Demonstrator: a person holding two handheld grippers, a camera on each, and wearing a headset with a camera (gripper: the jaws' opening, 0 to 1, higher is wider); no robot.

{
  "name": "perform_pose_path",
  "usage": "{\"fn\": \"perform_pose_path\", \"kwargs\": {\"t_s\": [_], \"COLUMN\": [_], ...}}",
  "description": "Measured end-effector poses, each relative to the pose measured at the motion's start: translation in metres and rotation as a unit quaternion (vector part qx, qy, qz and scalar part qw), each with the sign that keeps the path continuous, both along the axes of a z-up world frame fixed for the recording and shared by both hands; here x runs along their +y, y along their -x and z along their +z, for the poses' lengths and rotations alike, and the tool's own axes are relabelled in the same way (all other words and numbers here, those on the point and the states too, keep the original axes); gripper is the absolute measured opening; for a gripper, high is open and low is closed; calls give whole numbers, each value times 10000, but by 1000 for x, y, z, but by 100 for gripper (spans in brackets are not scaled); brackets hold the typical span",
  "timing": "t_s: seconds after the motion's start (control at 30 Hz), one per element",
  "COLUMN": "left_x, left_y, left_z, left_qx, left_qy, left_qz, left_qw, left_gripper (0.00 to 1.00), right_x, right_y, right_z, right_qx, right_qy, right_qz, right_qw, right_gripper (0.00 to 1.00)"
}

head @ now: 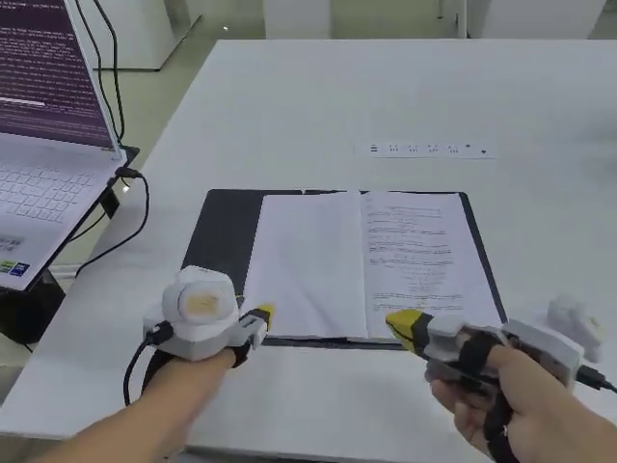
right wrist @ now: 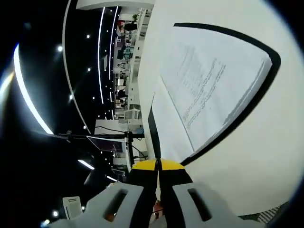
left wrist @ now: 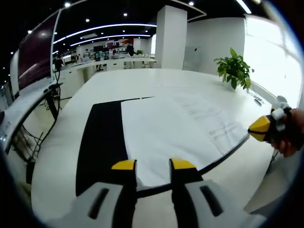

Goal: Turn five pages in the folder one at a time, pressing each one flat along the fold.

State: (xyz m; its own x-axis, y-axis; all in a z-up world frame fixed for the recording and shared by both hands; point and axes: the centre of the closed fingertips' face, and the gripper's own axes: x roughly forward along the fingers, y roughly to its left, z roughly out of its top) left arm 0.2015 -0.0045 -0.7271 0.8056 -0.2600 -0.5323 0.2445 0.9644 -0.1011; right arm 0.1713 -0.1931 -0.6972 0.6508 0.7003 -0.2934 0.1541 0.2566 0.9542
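Observation:
An open folder with a black cover (head: 224,236) lies on the white table. Its left page (head: 307,262) is blank and its right page (head: 416,253) is printed; both lie flat. My left gripper (head: 258,316) hovers at the folder's near edge by the blank page. In the left gripper view its yellow-tipped jaws (left wrist: 153,165) stand open with nothing between them, just short of the white page (left wrist: 161,126). My right gripper (head: 405,324) sits at the near edge below the printed page. Its jaws (right wrist: 158,165) are shut and empty, pointing along the printed page (right wrist: 213,78).
A laptop (head: 43,145) with its cables (head: 135,207) stands at the table's left edge. A white power strip (head: 424,149) lies beyond the folder. A small white object (head: 576,323) rests at the right. A potted plant (left wrist: 233,71) stands farther off.

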Motion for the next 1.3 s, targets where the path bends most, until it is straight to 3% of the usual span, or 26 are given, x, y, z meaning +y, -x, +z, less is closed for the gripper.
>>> {"fn": "perform_pose_path", "kwargs": {"t_s": [0.07, 0.17, 0.23, 0.3, 0.33, 0.43, 0.47, 0.53, 0.57, 0.73, 0.77, 0.9, 1.03, 1.1, 1.23, 1.3], "left_x": [2, 5, 6, 8, 9, 13, 13, 15, 15, 12, 10, 4, -1, -5, -11, -17], "left_y": [6, 14, 21, 26, 28, 38, 41, 45, 48, 58, 59, 63, 63, 64, 64, 63], "left_z": [12, 28, 40, 47, 50, 58, 59, 60, 60, 64, 65, 71, 77, 78, 73, 72], "left_qx": [-78, -106, -211, -242, -234, -228, -250, -250, -257, -309, -330, -411, -490, -435, -317, -325], "left_qy": [111, 233, 341, 372, 370, 462, 457, 405, 382, 369, 344, 286, 320, 289, 242, 178], "left_qz": [16, 68, 92, 90, 90, 174, 180, 180, 162, 83, 55, -67, -98, -145, -238, -293], "left_qw": [9999, 9996, 9992, 9990, 9990, 9985, 9985, 9987, 9988, 9988, 9988, 9987, 9982, 9985, 9989, 9989], "left_gripper": [31, 39, 43, 45, 46, 55, 57, 63, 65, 75, 77, 85, 97, 99, 99, 99], "right_x": [-12, -31, -41, -51, -58, -66, -70, -76, -80, -97, -103, -114, -125, -128, -130, -130], "right_y": [-2, -4, -2, 2, 2, 7, 9, 12, 12, 18, 18, 22, 24, 26, 30, 32], "right_z": [13, 29, 37, 40, 43, 56, 57, 56, 55, 48, 47, 44, 46, 43, 41, 42], "right_qx": [-310, -824, -989, -1227, -1428, -1765, -1878, -1936, -2038, -2020, -2045, -2087, -2279, -2273, -2304, -2366], "right_qy": [344, 969, 1153, 1552, 1800, 2030, 2258, 2554, 2770, 3255, 3428, 3671, 3998, 4095, 4137, 4253], "right_qz": [-49, -136, -200, -98, -113, -231, -214, -166, -118, -144, -157, -132, -174, -114, -24, 108], "right_qw": [9989, 9918, 9882, 9802, 9732, 9629, 9557, 9471, 9389, 9236, 9167, 9064, 8877, 8835, 8808, 8735], "right_gripper": [0, 0, 0, 5, 9, 27, 35, 46, 50, 74, 78, 85, 94, 98, 100, 100]}}
